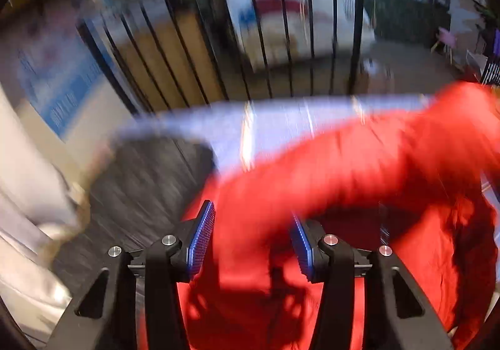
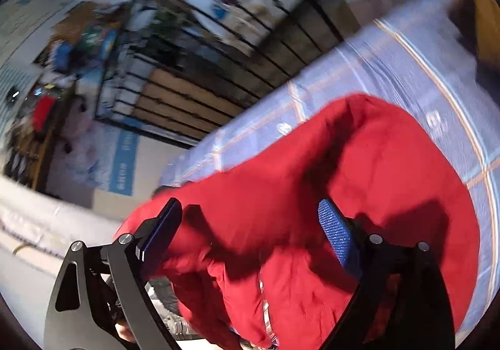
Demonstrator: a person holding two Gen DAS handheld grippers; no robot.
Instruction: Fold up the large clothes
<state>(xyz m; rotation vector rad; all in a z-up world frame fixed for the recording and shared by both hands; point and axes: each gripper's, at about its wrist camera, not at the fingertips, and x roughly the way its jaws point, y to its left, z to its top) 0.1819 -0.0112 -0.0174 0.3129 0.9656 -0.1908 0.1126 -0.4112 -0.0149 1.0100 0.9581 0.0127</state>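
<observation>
Jacket (image 2: 359,162) in red is lying bunched on the blue checked cloth (image 2: 406,68), filling the lower right of both views.

We are seeing the left gripper (image 1: 251,237) with its fingers spreading wide at the bottom centre of its frame, the red fabric passing between the blue pads (image 1: 201,240), but blur is hiding any contact. We are seeing the right gripper (image 2: 250,234) also spreading apart over the jacket, holding nothing. A black railing (image 1: 281,37) is standing across the top.

Motion-blurred red jacket (image 1: 359,168), black railing (image 1: 265,37)
</observation>
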